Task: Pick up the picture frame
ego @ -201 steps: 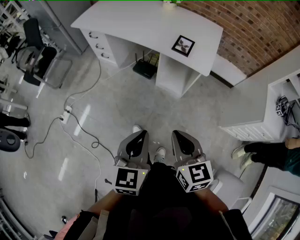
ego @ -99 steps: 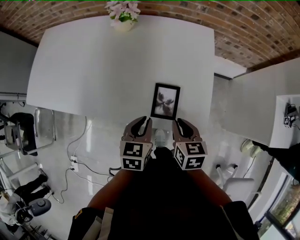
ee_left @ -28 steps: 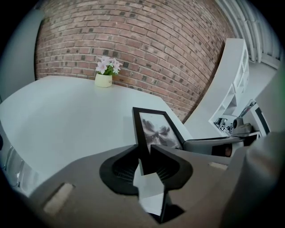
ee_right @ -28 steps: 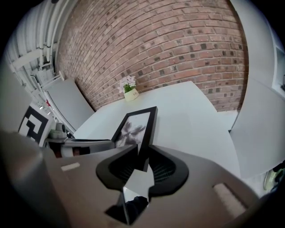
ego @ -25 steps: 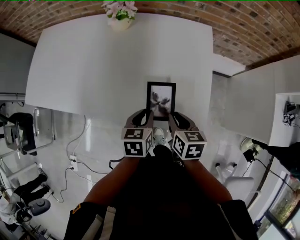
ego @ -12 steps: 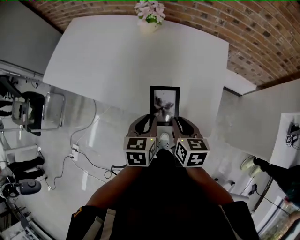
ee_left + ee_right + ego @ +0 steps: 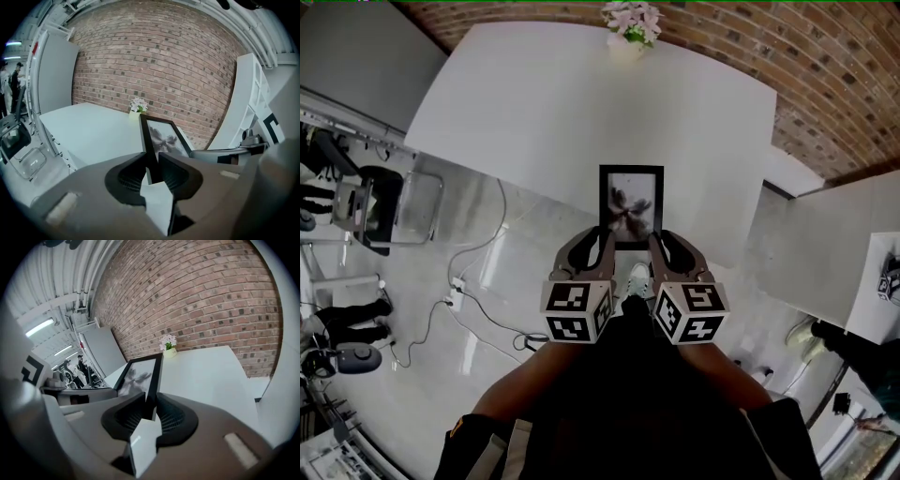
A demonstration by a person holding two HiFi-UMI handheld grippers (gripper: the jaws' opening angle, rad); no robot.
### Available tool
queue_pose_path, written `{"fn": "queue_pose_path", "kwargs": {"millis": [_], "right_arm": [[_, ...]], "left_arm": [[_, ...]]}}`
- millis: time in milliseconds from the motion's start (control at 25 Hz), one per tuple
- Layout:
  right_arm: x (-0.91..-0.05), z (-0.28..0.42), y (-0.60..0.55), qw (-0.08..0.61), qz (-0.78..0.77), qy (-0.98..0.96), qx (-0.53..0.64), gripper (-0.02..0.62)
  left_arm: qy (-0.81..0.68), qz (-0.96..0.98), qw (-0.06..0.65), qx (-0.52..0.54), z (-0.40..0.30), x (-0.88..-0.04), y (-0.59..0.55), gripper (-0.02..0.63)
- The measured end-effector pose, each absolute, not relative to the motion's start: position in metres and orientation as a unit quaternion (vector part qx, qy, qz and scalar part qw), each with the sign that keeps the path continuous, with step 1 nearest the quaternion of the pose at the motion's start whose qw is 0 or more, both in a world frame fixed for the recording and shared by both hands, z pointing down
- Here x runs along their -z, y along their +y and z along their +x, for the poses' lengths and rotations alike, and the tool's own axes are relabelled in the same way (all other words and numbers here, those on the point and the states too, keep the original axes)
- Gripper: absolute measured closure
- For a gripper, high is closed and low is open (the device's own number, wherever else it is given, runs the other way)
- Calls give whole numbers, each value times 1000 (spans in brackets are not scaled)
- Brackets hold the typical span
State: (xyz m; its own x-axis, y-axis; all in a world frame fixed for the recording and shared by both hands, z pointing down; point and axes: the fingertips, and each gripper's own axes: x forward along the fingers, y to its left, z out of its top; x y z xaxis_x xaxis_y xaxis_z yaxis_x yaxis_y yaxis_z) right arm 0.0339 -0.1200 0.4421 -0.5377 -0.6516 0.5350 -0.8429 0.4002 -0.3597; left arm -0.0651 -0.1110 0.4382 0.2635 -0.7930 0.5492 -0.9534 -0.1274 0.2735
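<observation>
Raised since a second earlier, the picture frame (image 7: 631,206) hung above the white table's (image 7: 534,103) near edge in the head view, with the left gripper (image 7: 598,242) and the right gripper (image 7: 662,242) at its lower corners. In the left gripper view, the jaws pinched the frame's left border, clear of the table. In the right gripper view, the jaws pinched its right border likewise.

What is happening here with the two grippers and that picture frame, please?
A person holds a black rectangular picture frame with two handheld grippers: the left gripper is clamped on its left edge, the right gripper on its right edge, both near the bottom. The frame appears lifted and tilted off the large white desk, at its near edge. A small pot of pale flowers stands at the desk's far side.
</observation>
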Motion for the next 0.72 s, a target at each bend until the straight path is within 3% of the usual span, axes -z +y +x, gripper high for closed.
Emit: {"fn": "queue_pose_path", "kwargs": {"millis": [720], "right_arm": [[-396, -52, 9, 151, 468, -834, -251, 522]], "left_arm": [[-597, 748, 278, -80, -152, -395, 20, 528]]}}
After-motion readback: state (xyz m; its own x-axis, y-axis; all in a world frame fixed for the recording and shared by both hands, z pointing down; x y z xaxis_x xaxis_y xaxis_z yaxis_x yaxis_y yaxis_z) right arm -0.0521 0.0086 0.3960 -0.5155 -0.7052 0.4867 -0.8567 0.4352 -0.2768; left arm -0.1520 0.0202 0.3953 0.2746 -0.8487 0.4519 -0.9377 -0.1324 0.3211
